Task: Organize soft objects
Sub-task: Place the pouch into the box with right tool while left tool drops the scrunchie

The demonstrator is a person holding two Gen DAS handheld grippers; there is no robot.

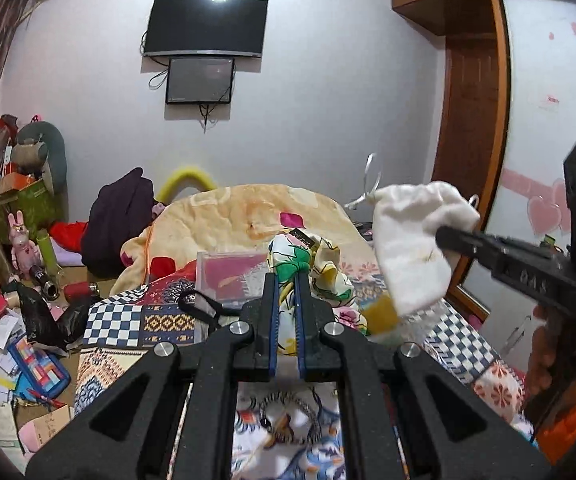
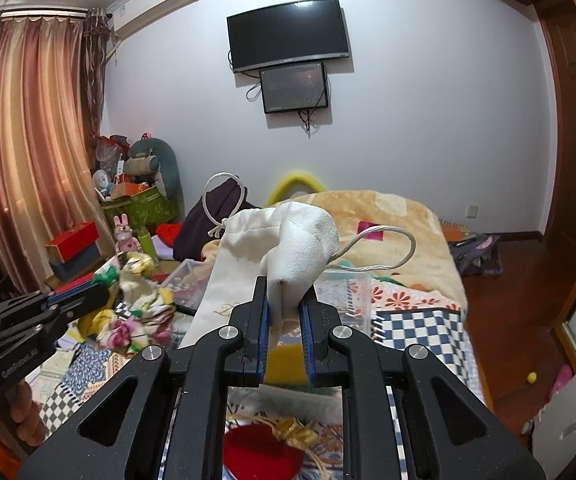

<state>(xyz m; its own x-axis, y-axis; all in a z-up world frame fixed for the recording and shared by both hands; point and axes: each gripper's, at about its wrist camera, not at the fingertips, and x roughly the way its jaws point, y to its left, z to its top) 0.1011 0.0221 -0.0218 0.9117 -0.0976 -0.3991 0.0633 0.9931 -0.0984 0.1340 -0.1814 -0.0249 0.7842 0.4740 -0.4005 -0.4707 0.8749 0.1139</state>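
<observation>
My left gripper (image 1: 286, 280) is shut on a colourful floral cloth (image 1: 316, 264) with yellow, green and white print, held up above the bed; it also shows in the right wrist view (image 2: 135, 288). My right gripper (image 2: 283, 296) is shut on a white drawstring pouch (image 2: 275, 248) with white cords, held in the air over the bed. The pouch also shows in the left wrist view (image 1: 412, 244), to the right of the floral cloth, with the right gripper (image 1: 448, 238) pinching it.
A patchwork bedspread (image 1: 127, 320) and an orange blanket (image 1: 239, 212) cover the bed. A clear plastic box (image 1: 227, 276) lies on the bed ahead. A dark bag (image 1: 119, 220) sits at the bed's far left. Clutter covers the floor at the left (image 1: 15, 340). A red pouch (image 2: 263, 456) lies below my right gripper.
</observation>
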